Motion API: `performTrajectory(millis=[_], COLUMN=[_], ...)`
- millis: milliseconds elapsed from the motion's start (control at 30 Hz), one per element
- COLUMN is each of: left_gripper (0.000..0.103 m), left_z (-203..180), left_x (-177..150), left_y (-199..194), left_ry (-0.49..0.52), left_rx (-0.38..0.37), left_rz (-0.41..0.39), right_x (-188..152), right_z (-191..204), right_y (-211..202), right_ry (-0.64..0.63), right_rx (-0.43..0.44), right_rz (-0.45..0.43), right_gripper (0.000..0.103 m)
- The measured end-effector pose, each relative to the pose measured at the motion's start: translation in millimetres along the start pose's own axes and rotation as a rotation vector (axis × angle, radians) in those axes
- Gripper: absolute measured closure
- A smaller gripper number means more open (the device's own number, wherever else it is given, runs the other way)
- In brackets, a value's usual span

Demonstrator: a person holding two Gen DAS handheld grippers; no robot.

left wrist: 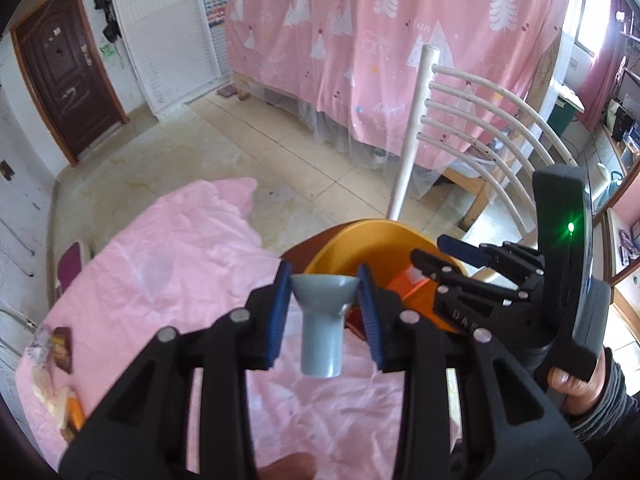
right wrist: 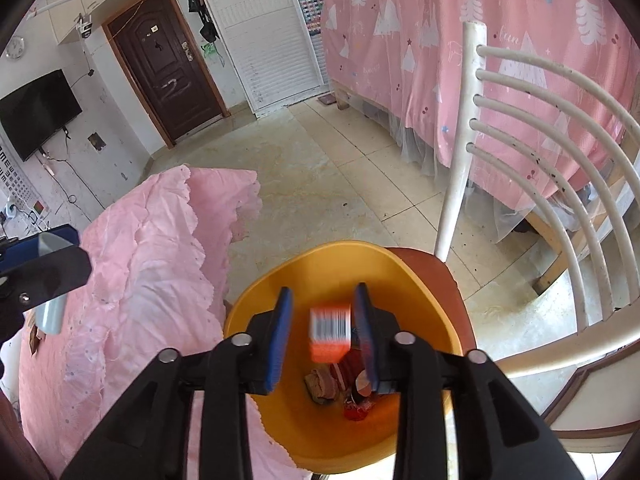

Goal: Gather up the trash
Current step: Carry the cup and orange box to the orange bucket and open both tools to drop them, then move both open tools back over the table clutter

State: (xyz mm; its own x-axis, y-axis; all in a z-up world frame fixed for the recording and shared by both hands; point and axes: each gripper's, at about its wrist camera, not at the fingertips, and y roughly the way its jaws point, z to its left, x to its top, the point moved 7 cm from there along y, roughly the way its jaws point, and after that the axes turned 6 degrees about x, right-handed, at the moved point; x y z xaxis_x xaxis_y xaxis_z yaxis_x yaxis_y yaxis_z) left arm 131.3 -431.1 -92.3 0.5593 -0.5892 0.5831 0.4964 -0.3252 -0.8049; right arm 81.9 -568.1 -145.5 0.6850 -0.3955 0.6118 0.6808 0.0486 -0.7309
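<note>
My left gripper [left wrist: 324, 304] is shut on a grey funnel-shaped cup [left wrist: 322, 328], its blue pads pressing the cup's wide rim, above the pink-covered table [left wrist: 160, 272]. The right wrist view shows this gripper [right wrist: 48, 256] and the cup [right wrist: 50, 312] at the left edge. My right gripper [right wrist: 322, 336] hangs over an orange bin [right wrist: 256, 304], jaws apart. A blurred orange box with a barcode [right wrist: 330, 334] is between them, with a gap at the left pad. Several wrappers [right wrist: 340, 384] lie on the bin's bottom. The left wrist view shows the right gripper [left wrist: 438, 254] over the bin [left wrist: 360, 240].
The bin stands on a brown chair seat [right wrist: 432, 272] with a white slatted back [right wrist: 560, 128]. More wrappers and packets [left wrist: 60, 352] lie at the table's left edge. A pink patterned curtain [left wrist: 400, 40] hangs behind, and tiled floor [right wrist: 320, 168] runs to a dark door [right wrist: 168, 60].
</note>
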Motion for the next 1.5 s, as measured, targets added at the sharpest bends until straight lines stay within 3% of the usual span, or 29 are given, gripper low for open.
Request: performTrajectory(millis=[67, 100, 333, 400, 667, 1233, 1500], left_gripper=[0.071, 0.071, 0.071, 0.064, 0.061, 0.061, 0.061], left_z=[-6, -10, -26, -28, -29, 39, 93], left_x=[3, 4, 12, 14, 15, -1, -28], left_y=[8, 12, 23, 24, 17, -34, -61], left_ry=[-0.002, -0.002, -0.007, -0.008, -0.007, -0.117, -0.192], left_rx=[-0.014, -0.026, -0.065, -0.068, -0.070, -0.035, 0.036], left_rz=[0.013, 0.021, 0.043, 0.043, 0.031, -0.063, -0.104], right_x=[-1, -1, 0, -1, -2, 14, 17], right_z=[-3, -7, -37, -42, -36, 50, 104], right_y=[1, 1, -8, -11, -15, -25, -22], right_ry=[0.007, 0.013, 0.079, 0.092, 0.080, -0.052, -0.131], right_rx=[-0.002, -0.005, -0.031, -0.030, -0.029, 0.007, 0.039], right_rz=[-0.001, -0.004, -0.033, -0.038, -0.042, -0.061, -0.059], right_gripper=[0.061, 0.061, 0.060, 0.060, 0.060, 0.060, 0.060])
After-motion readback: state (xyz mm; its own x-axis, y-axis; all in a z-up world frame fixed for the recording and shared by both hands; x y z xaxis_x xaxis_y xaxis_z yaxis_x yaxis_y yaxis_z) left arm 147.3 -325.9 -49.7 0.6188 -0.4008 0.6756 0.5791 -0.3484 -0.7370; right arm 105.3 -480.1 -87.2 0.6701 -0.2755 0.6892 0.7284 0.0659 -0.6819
